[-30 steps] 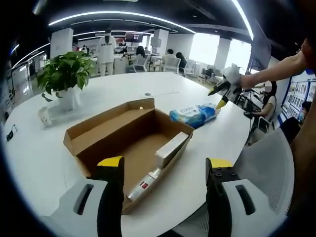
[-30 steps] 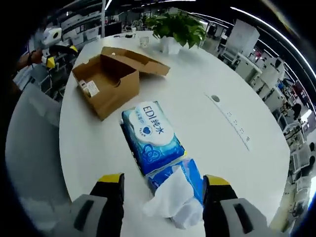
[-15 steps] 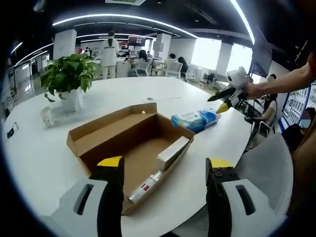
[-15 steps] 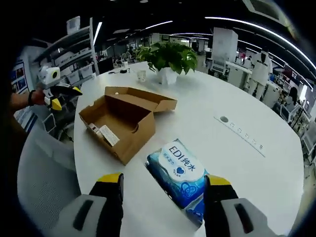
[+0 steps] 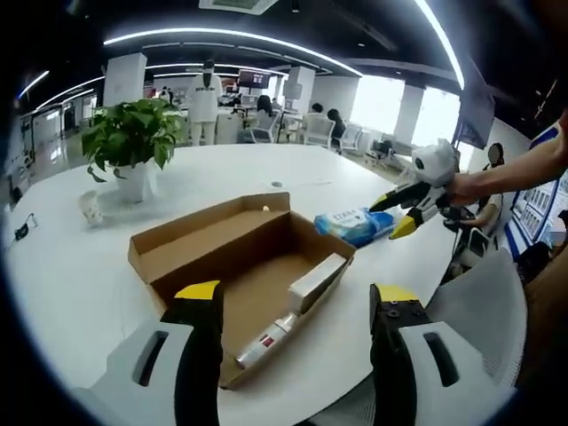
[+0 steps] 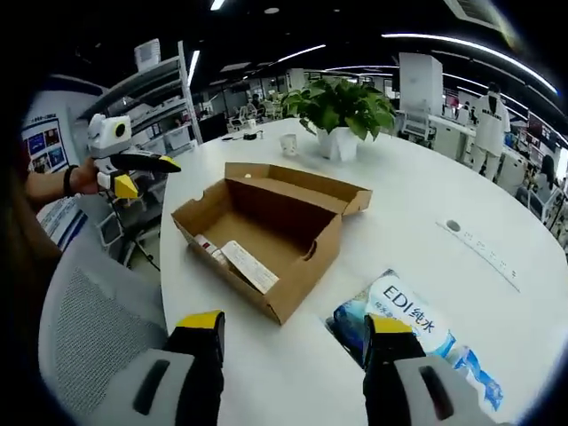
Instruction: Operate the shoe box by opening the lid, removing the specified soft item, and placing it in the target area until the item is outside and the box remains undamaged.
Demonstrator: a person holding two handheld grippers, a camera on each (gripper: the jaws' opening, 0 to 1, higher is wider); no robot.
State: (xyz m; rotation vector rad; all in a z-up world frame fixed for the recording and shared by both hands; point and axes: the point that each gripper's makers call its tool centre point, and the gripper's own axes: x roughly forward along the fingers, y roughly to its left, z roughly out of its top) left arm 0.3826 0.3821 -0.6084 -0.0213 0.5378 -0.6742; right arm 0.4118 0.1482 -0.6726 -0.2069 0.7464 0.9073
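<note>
judging from the open box (image 5: 240, 266) and the wipes pack (image 6: 417, 342) lying on the desk (image 6: 426, 213) just beside it, the item is out, so the sound step is to draw both tools clear without knocking the cardboard. left hand-held gripper (image 5: 295, 293) hovers over the box's near edge, jaws wide, empty. right hand-held gripper (image 6: 293, 321) hangs above the desk between box and pack, also wide, empty.

Open-plan office (curved ceiling lights (image 5: 222, 35)), desks beyond
</note>
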